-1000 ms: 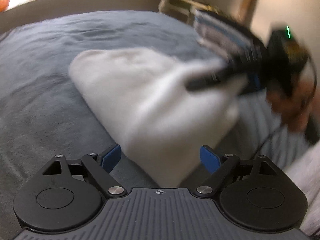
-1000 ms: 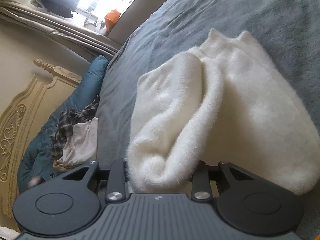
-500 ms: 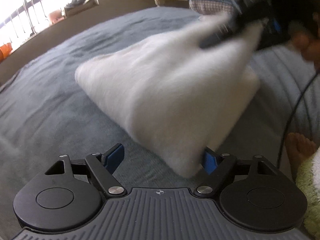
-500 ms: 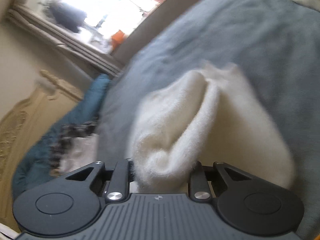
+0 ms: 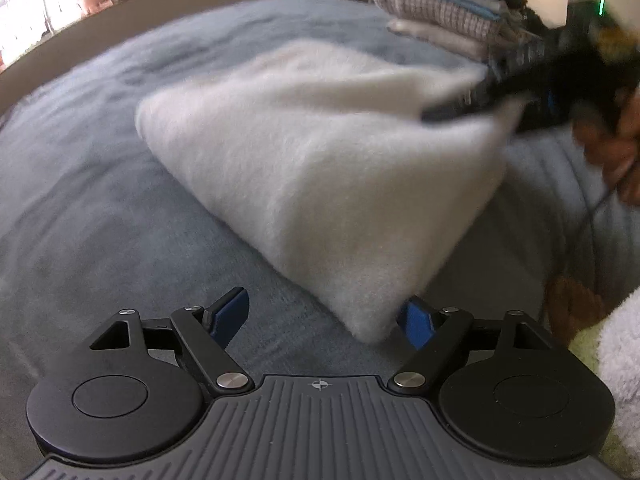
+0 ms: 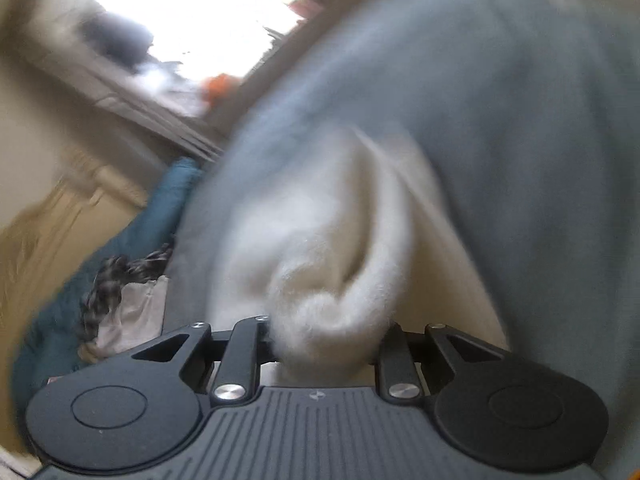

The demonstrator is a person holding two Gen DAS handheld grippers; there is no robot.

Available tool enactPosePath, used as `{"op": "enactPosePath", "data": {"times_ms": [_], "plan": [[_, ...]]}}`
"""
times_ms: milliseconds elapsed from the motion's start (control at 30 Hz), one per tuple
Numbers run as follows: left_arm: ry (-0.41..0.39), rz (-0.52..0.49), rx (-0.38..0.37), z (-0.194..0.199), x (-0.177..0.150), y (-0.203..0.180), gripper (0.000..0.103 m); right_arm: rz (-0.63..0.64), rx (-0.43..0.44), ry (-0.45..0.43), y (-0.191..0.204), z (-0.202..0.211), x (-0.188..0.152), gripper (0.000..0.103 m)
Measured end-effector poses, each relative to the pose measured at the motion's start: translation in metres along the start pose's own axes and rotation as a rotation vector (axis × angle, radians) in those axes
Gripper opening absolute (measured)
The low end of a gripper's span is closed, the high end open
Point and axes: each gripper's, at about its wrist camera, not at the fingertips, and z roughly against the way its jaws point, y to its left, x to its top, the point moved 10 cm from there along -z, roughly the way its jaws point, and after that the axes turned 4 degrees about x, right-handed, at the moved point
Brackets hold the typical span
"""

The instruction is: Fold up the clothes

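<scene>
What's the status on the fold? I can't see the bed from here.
Right gripper clamped on a bunched corner of the white fleece. Left gripper open, fleece edge between its jaws. Folded stack behind, clear.

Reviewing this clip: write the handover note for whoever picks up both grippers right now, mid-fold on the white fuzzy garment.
Right gripper: shut on a bunched edge of the white fuzzy garment, lifting that side; its jaws have just been closing.
Left gripper: open, holding nothing; the garment's near corner sits between its blue pads, not pinched.
Garment: partly folded on the grey bedspread, one side raised by the right gripper.
Folded stack: at the far edge of the bed, behind the garment.
Unfolded pile: plaid and pale clothes by the teal pillow.
Left to do: finish this fold, lay it flat, then likely the pile.
</scene>
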Motion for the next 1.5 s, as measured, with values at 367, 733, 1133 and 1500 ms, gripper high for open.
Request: {"op": "enactPosePath", "data": {"times_ms": [367,733,1133,1500], "plan": [[-0.031,0.222,-0.296,0.024,0.013,0.004,0.083,-0.130,0.105,0.016,-0.020,-0.009,-0.007,0.023],[-0.017,0.412,-0.297,0.011,0.020,0.036,0.083,-0.090,0.012,-0.036,-0.018,0.042,0.000,0.042],[-0.068,0.107,-0.119,0.016,0.018,0.012,0.083,0.672,-0.134,0.020,0.093,0.045,-0.012,0.039],[-0.337,-0.289,0.186,0.052,0.028,-0.035,0.080,0.937,-0.228,0.101,0.107,-0.001,-0.019,0.039]]}}
